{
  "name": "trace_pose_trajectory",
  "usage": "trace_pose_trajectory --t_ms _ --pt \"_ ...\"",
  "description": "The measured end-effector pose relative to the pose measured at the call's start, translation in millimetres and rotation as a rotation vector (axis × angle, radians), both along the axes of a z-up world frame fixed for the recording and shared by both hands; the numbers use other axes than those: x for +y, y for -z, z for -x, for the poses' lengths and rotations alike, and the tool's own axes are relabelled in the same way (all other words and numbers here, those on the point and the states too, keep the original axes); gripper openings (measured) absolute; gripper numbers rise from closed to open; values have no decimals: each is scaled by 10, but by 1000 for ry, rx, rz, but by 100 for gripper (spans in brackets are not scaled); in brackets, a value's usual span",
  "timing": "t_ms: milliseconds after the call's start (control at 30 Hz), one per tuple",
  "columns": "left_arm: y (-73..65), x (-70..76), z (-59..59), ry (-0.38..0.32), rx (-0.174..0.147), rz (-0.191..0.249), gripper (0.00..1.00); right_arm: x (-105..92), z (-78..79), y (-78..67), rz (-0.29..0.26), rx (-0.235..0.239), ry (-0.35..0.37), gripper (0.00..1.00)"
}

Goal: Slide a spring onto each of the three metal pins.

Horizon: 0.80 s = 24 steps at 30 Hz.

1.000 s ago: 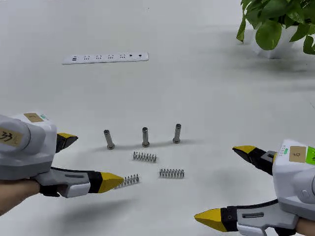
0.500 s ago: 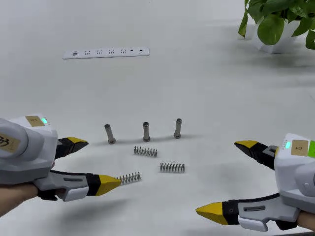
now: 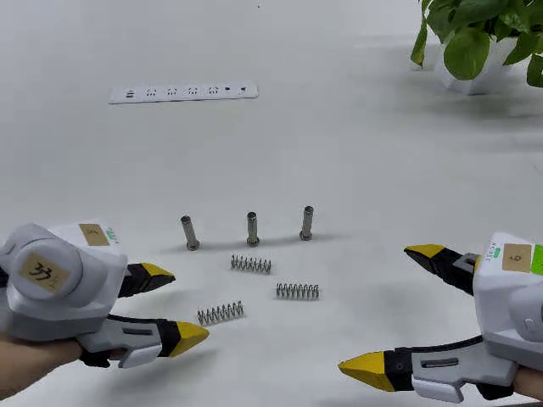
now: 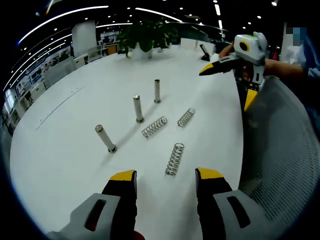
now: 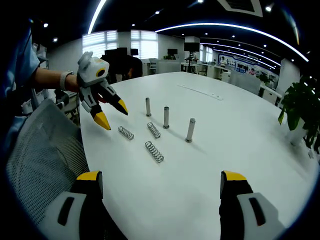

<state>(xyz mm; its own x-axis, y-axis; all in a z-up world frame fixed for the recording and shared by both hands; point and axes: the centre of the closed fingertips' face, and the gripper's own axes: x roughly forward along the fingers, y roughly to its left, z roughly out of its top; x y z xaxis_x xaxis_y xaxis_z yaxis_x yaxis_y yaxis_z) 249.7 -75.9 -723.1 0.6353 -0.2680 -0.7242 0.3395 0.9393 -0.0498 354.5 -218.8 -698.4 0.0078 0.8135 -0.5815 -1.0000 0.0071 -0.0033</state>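
Note:
Three metal pins stand upright in a row on the white table: left pin (image 3: 189, 232), middle pin (image 3: 252, 228), right pin (image 3: 306, 222). In front of them lie three loose springs: one (image 3: 251, 264) near the middle pin, one (image 3: 297, 291) to the right, one (image 3: 221, 313) nearest my left gripper. My left gripper (image 3: 183, 306) is open at the lower left, its yellow tips just left of that spring (image 4: 174, 158). My right gripper (image 3: 392, 307) is open wide at the lower right, apart from the springs (image 5: 154, 151) and holding nothing.
A white power strip (image 3: 183, 92) lies at the back left of the table. A potted green plant (image 3: 480, 38) stands at the back right. A grey mesh chair (image 5: 40, 150) is beside the table's near edge.
My left gripper has drawn back and down toward the table's front edge, so the nearest spring now lies fully in sight beside its tips. The right gripper has barely moved.

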Motion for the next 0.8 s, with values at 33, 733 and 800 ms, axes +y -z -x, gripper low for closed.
trace_pose_trajectory --t_ms 33,733,800 --pt "5 -12 -5 8 5 -7 47 -4 -4 2 0 0 1 99" --pt "151 -8 -95 56 72 -51 20 -46 -25 9 1 4 9 99" --pt "157 -16 -91 62 74 -58 18 -46 -23 8 1 5 10 99"
